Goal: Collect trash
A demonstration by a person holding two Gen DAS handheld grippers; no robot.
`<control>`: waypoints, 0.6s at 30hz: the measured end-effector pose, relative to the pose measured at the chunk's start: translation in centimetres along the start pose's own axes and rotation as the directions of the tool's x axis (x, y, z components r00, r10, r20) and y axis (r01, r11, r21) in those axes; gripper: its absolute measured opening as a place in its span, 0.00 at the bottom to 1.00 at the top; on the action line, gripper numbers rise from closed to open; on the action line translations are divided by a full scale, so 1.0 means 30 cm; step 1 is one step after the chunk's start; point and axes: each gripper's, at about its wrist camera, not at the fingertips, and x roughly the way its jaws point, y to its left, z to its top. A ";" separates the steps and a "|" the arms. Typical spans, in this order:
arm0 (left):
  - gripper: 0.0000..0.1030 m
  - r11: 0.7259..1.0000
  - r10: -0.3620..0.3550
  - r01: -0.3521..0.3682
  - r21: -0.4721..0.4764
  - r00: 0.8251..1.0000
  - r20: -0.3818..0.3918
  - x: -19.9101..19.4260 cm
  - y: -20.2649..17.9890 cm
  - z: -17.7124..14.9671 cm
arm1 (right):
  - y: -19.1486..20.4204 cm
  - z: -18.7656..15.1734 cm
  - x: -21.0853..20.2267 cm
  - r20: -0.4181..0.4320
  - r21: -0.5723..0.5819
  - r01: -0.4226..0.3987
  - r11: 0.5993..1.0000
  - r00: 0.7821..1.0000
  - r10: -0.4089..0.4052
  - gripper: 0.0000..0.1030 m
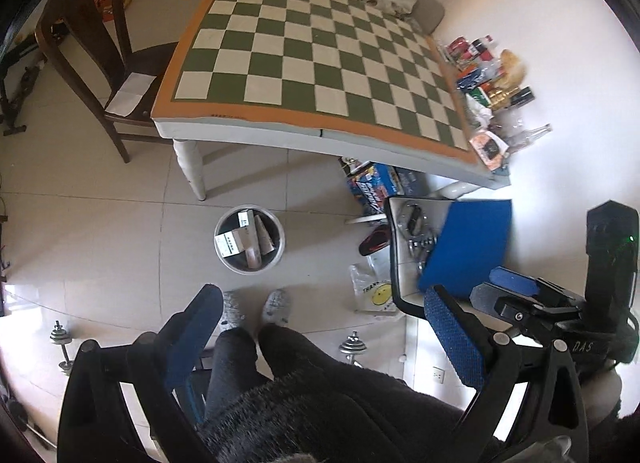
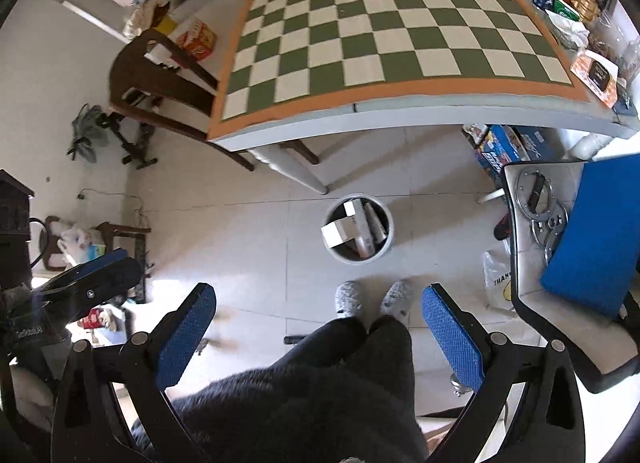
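A white trash bin (image 1: 249, 239) stands on the tiled floor in front of the table; it also shows in the right wrist view (image 2: 359, 227). It holds several cardboard boxes and papers. My left gripper (image 1: 320, 319) is open and empty, held high above the floor over my legs. My right gripper (image 2: 318, 315) is open and empty too, at about the same height. The right gripper shows at the right of the left wrist view (image 1: 516, 283). The checkered table top (image 1: 320, 51) is bare in the middle.
Packages, cans and bottles (image 1: 488, 75) crowd the table's right edge. A wooden chair (image 1: 100, 55) stands left of the table. A stool with metal parts and a blue pad (image 2: 592, 231) is at the right. A plastic bag (image 1: 374, 291) and dumbbells (image 1: 60, 343) lie on the floor.
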 end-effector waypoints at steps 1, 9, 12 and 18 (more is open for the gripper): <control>1.00 1.000 -0.007 0.007 -0.003 1.000 0.002 -0.020 -0.003 -0.004 | 0.007 -0.004 -0.016 -0.004 -0.002 -0.009 1.000 1.000 0.009 1.00; 1.00 1.000 -0.011 0.011 0.001 1.000 0.028 -0.096 -0.008 -0.035 | 0.047 -0.031 -0.089 -0.023 -0.034 -0.035 0.999 0.999 0.035 1.00; 1.00 1.000 -0.017 0.017 0.001 0.999 0.029 -0.102 -0.003 -0.038 | 0.056 -0.039 -0.096 -0.026 -0.037 -0.046 0.998 0.999 0.045 1.00; 1.00 1.000 -0.016 0.016 0.004 0.999 0.030 -0.107 0.000 -0.041 | 0.062 -0.046 -0.102 -0.030 -0.051 -0.052 0.997 0.998 0.051 1.00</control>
